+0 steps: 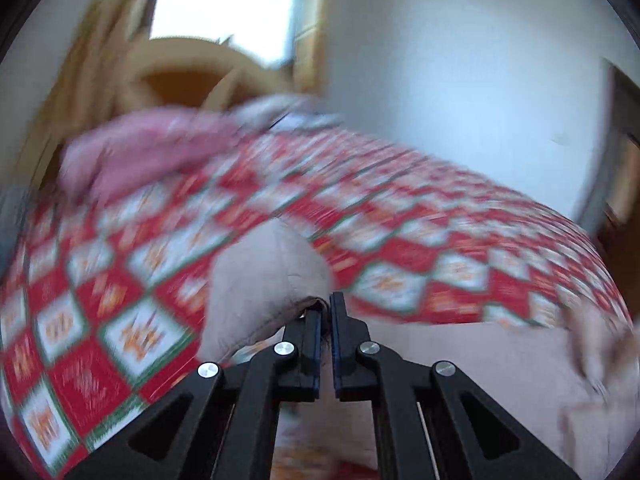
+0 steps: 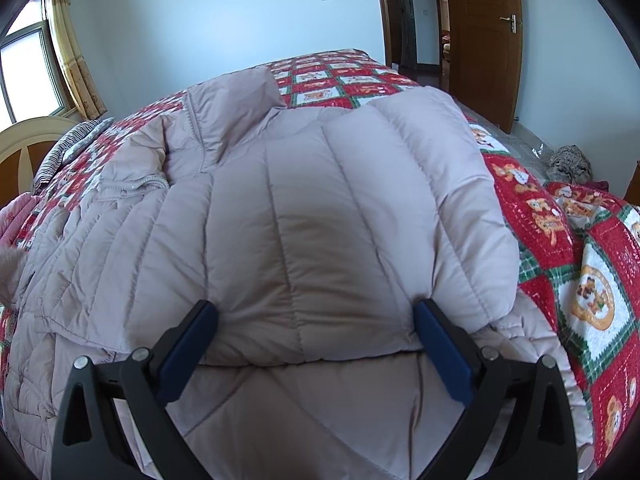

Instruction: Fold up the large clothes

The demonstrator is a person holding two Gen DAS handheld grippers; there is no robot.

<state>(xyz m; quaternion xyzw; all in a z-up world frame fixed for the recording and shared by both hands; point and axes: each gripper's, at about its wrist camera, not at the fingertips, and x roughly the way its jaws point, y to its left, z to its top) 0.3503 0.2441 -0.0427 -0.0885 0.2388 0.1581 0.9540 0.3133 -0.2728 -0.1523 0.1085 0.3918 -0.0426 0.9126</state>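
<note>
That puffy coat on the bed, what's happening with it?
A person holding a gripper in each hand is folding the coat, which lies on a red checked quilt. The left gripper is shut on a pinch of coat fabric, and its picture is blurred. The right gripper is open, its fingers either side of a folded-over part of the coat. The fold is only partly done.

The puffer coat (image 2: 304, 208) lies spread on the quilt (image 2: 592, 280), filling the space ahead of the right gripper (image 2: 316, 336) — its folded part between the jaws. Beyond it, the wall; right of it, a door (image 2: 484, 40); far left — a window (image 2: 24, 72).
</note>
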